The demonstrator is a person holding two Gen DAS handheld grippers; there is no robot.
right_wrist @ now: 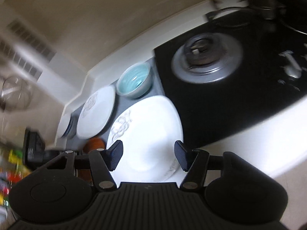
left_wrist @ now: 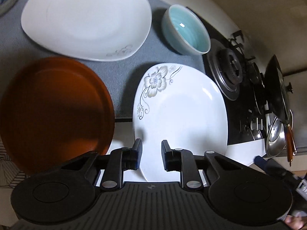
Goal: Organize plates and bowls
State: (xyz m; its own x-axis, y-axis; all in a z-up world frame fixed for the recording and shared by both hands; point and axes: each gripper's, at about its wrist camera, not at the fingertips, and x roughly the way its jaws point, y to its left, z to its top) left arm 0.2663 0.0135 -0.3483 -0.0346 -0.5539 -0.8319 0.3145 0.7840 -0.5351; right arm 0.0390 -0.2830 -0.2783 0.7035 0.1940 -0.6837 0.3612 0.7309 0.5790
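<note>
Grey matting (left_wrist: 115, 72) covered the white bench (left_wrist: 245, 149) beside a black gas hob (left_wrist: 230, 72), and the crockery was spread out on it.

The left gripper (left_wrist: 152, 153) had its fingers drawn close together across the near left rim of the flowered plate (left_wrist: 182, 111). One finger sat at the outer edge and the other over the inside. It looked like a pinch on that rim, though I couldn't swear the pads were biting. The right gripper (right_wrist: 148, 157) hung over the same plate with its fingers spread and holding nothing, the plate's right edge close by one of them.

That plate lay flat at the front of the bench, just beside the hob, its near end past the mat's front edge. It was a rounded square a little longer than wide. Its long axis ran from the grippers toward the back, and the flowered corner pointed away toward the big white plate (left_wrist: 86, 19). An orange plate (left_wrist: 53, 111) sat just to its left, and a teal bowl (left_wrist: 188, 30) stood behind.

I took this for the pick-up of the first plate. The next move seemed to call for a firm hold, a level lift, and a place to stack it, likely on the big plate.
</note>
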